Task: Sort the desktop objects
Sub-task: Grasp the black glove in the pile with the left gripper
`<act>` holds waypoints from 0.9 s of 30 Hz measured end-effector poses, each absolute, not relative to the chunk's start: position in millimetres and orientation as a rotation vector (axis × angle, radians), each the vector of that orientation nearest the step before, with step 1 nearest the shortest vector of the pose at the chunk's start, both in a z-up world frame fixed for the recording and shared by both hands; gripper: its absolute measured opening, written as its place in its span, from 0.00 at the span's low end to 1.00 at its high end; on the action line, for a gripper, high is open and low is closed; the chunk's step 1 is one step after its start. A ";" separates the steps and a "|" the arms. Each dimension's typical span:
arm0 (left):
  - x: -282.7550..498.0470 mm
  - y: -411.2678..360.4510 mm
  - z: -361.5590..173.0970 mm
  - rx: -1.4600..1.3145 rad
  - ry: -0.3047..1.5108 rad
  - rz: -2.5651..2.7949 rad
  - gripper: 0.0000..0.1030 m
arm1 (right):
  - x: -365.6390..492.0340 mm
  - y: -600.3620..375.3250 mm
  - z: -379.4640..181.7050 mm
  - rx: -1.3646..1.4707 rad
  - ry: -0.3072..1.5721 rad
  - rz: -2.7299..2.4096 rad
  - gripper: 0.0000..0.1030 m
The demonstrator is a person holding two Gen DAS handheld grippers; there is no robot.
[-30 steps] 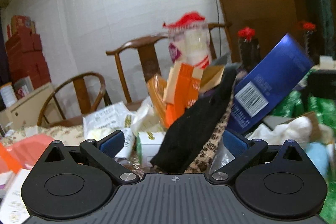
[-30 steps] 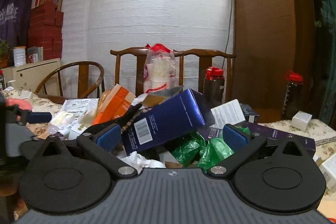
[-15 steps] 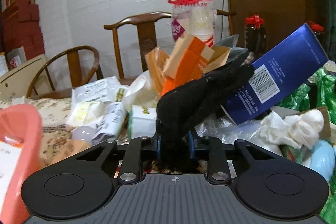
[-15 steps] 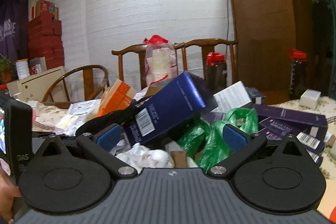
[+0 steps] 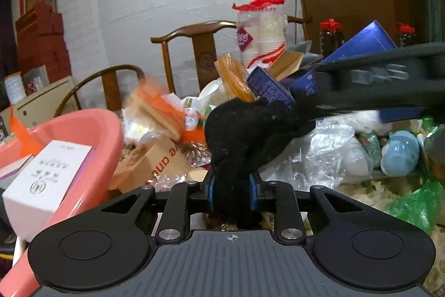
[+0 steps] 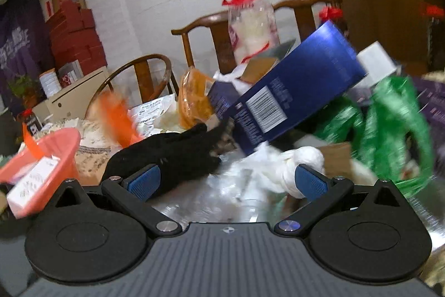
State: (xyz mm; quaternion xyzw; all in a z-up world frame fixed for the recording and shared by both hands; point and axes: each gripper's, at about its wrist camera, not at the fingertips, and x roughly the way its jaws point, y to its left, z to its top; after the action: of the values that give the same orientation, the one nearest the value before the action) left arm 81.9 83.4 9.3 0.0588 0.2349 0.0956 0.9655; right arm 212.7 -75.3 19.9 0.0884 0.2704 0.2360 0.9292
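Observation:
A black knitted cloth [image 5: 244,138] sticks up from between the blue pads of my left gripper [image 5: 230,191]. The pads press on its lower end, and the jaws are opening slightly. The cloth's far end still lies against the pile under a tilted dark blue box [image 5: 367,41]. In the right wrist view the same cloth [image 6: 172,155] lies left of centre, just beyond my right gripper [image 6: 228,183]. That gripper stands open over clear plastic, with nothing between its fingers. Its dark body [image 5: 389,74] crosses the upper right of the left wrist view.
A pink basin [image 5: 91,124] with a white box [image 5: 47,177] in it stands at the left. The pile holds an orange carton [image 6: 116,113], a brown carton [image 5: 155,160], white tissue [image 6: 300,160], green bags [image 6: 395,124] and a cup sleeve [image 5: 261,29]. Wooden chairs stand behind.
My left gripper went from wide open to closed on the black cloth and drew it left toward the pink basin. The orange carton shifted left. My right gripper dipped closer to the pile.

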 end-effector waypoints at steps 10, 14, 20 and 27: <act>74.1 84.8 4.7 0.117 0.447 0.168 0.29 | 228.8 -36.0 14.1 0.212 0.637 0.518 1.00; 71.9 85.0 4.4 0.118 0.445 0.158 0.33 | 226.5 -13.0 10.1 0.083 0.597 0.520 1.00; 70.2 86.1 3.7 0.123 0.443 0.158 0.31 | 232.8 2.7 2.0 -0.025 0.579 0.544 0.57; 64.1 81.8 8.9 0.132 0.417 0.173 0.32 | 208.0 -7.4 16.4 -0.072 0.477 0.606 0.20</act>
State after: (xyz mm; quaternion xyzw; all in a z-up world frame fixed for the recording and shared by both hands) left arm 64.1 81.8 8.9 0.0654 0.2066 0.0859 0.9725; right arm 208.0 -7.4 16.4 -0.0349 0.2324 0.2953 0.9261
